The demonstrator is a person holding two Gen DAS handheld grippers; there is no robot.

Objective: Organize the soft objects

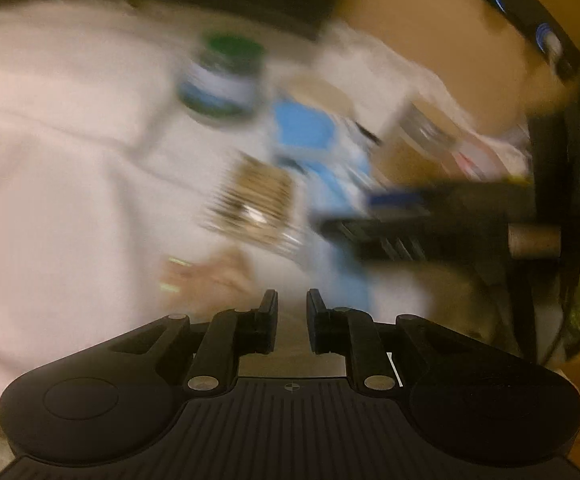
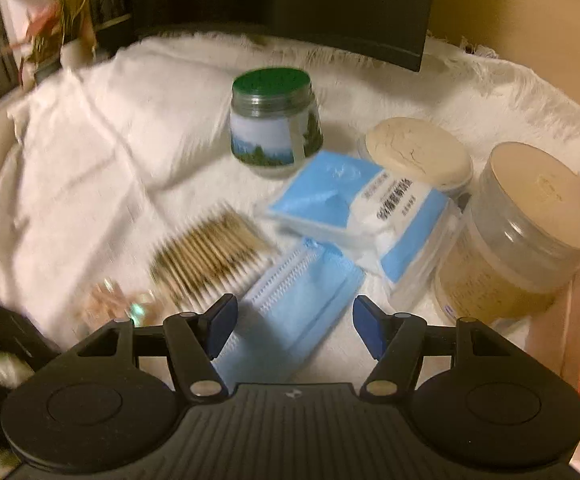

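My right hand-held gripper [image 2: 294, 320] hangs spread over the blue face mask [image 2: 298, 300] on the white cloth [image 2: 90, 152]; left hand-held gripper [image 1: 292, 308] nearly pressed together, empty. Risk: I snag the cotton swabs [image 2: 206, 256] alongside.

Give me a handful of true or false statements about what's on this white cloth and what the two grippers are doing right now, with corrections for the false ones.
1. The jar at the back has a red lid. False: the lid is green.
2. The right gripper has its jaws apart, with the blue face mask lying below the gap. True.
3. The cotton swabs lie left of the face mask in the right wrist view. True.
4. The left gripper holds the blue and white packet. False: nothing is between its narrowly parted jaws.
5. The cream-lidded tub stands at the left. False: at the right.
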